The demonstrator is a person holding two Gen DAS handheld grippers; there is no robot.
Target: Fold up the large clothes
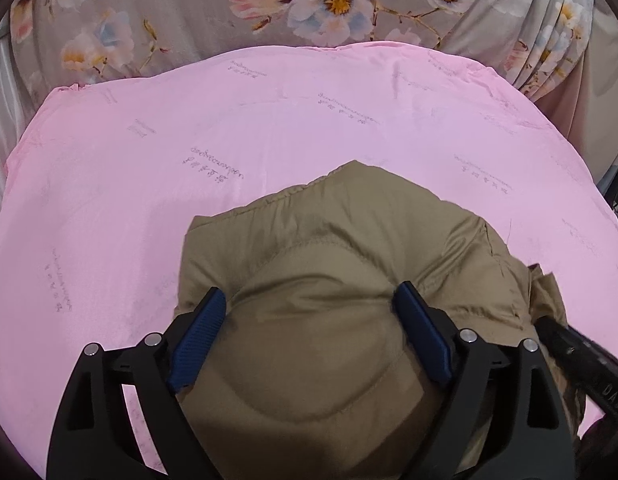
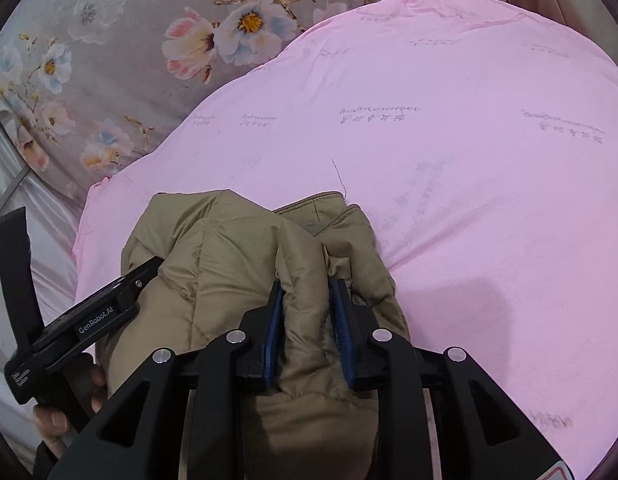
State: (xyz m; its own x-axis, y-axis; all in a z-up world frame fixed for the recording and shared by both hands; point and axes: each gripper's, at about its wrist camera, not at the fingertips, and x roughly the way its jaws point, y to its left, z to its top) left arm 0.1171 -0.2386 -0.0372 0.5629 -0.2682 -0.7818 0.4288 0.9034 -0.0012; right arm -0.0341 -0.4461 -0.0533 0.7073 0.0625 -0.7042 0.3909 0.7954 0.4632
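Jacket (image 1: 309, 280), tan and quilted, lies bunched on a pink sheet (image 1: 109, 200); the left hand-held gripper (image 1: 309, 300) straddles it, fingers spread wide. Right wrist view: the right hand-held gripper (image 2: 307, 300) pinches a jacket (image 2: 229, 248) fold.
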